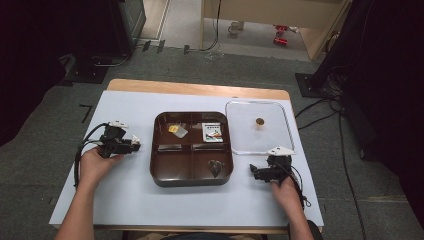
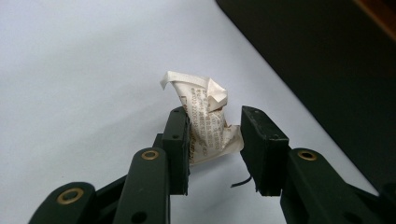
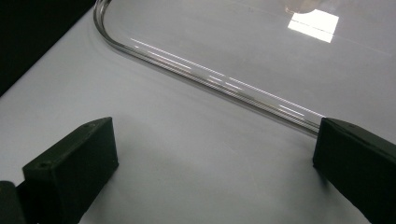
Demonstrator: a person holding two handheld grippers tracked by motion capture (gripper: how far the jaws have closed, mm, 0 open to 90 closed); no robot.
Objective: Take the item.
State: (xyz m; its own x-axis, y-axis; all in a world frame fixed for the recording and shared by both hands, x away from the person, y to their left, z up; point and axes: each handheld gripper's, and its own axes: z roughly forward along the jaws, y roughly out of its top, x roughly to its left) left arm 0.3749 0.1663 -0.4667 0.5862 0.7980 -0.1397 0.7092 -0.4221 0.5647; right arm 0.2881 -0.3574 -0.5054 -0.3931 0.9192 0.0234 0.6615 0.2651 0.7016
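Note:
My left gripper [image 2: 215, 135] is shut on a small crumpled white packet [image 2: 205, 116] with printed text, just above the white table sheet. In the high view the left gripper [image 1: 135, 145] sits left of a brown four-part tray [image 1: 192, 148], jaws pointing at it. My right gripper [image 1: 253, 170] rests on the sheet to the right of the tray's front corner. Its jaws stand wide apart with nothing between them, and in the right gripper view the right gripper [image 3: 215, 154] faces the rim of a clear plastic tray [image 3: 210, 77].
The brown tray holds a yellow piece under a clear wrapper [image 1: 176, 129], a printed sachet [image 1: 213, 132] and a dark heart shape [image 1: 216, 167]. The clear plastic tray [image 1: 285, 125] holds a small brown round thing [image 1: 259, 121]. The white sheet [image 1: 150, 200] covers the table.

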